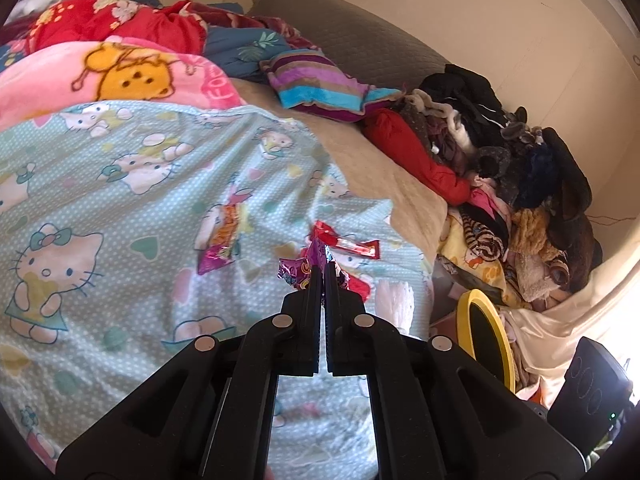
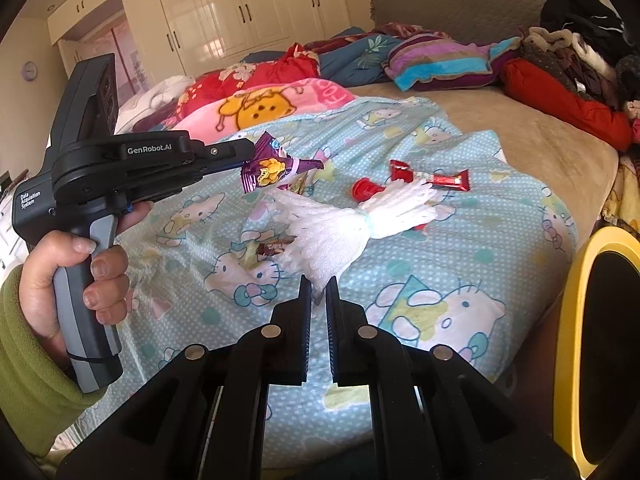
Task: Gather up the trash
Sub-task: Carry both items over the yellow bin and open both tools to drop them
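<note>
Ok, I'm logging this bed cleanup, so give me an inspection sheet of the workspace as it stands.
Surface: Hello Kitty sheet over the bed.
Job's things: purple wrapper, white foam net, red wrapper, yellow-rimmed bin.
Clutter: clothes pile, striped pillow.
Grippers: left gripper shut on purple wrapper; right gripper shut on white foam net.
Cables: nothing seen.
Surroundings: wardrobe, headboard.

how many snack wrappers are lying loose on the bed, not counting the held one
3: a red wrapper past the white foam net, a small one at the net's near edge, and an orange-purple one. More may be hidden.
</note>
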